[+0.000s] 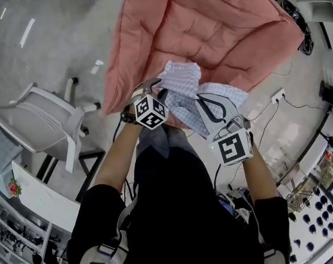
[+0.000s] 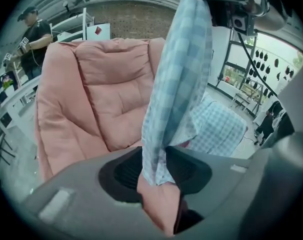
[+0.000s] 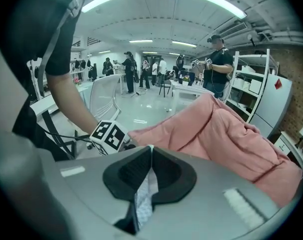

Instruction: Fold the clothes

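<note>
A blue-and-white checked garment (image 1: 183,84) is held up between both grippers over a pink quilt (image 1: 210,26). My left gripper (image 1: 160,89) is shut on one bunched edge. In the left gripper view the checked cloth (image 2: 181,74) rises in a tall strip from between the jaws of that gripper (image 2: 159,159), and a pink fold is pinched below it. My right gripper (image 1: 204,102) is shut on another part of the garment. In the right gripper view only a thin sliver of checked cloth (image 3: 144,201) shows between the jaws of that gripper (image 3: 150,151). The rest of the garment drapes onto the quilt (image 2: 106,89).
A white chair (image 1: 45,120) stands to the left on the grey floor. A power strip (image 1: 277,95) with cables lies to the right of the quilt. Several people (image 3: 216,64) stand in the background by a white shelf rack (image 3: 256,84).
</note>
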Tool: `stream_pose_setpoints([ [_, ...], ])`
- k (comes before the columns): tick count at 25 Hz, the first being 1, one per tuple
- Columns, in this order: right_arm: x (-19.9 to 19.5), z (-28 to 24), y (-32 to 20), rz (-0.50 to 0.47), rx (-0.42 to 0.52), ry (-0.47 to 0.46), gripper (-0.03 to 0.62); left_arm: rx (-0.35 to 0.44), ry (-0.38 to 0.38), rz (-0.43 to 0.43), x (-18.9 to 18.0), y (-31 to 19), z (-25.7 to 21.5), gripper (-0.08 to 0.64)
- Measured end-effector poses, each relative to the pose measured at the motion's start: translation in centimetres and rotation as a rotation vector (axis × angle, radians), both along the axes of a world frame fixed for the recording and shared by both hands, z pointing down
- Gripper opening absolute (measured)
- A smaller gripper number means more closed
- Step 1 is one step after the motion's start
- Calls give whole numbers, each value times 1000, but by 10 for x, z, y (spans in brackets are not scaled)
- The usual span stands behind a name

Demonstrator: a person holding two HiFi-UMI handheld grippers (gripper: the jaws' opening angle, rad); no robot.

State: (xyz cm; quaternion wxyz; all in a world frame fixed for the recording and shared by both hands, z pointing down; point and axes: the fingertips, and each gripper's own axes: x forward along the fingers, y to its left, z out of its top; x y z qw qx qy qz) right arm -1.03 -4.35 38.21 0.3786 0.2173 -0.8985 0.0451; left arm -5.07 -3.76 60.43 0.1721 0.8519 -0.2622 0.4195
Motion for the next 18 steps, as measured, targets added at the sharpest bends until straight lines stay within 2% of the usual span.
stream_pose_setpoints([
  [4, -3, -1, -2, 33, -8, 4, 12, -16, -8, 63, -11, 8, -7, 78],
  [7, -8, -1, -3, 42, -2, 6, 12, -36, -15, 100, -25, 17, -12, 70],
  [9, -15, -4, -2, 38, 5, -6, 12, -43, -27, 114, -37, 19, -13, 15],
  [14, -31, -13, -1, 56, 11, -17, 12, -59, -7, 107, -57, 14, -30, 9],
  [18, -31, -8, 0, 53, 28, -6, 12, -39, -46, 98, -89, 14, -59, 9],
])
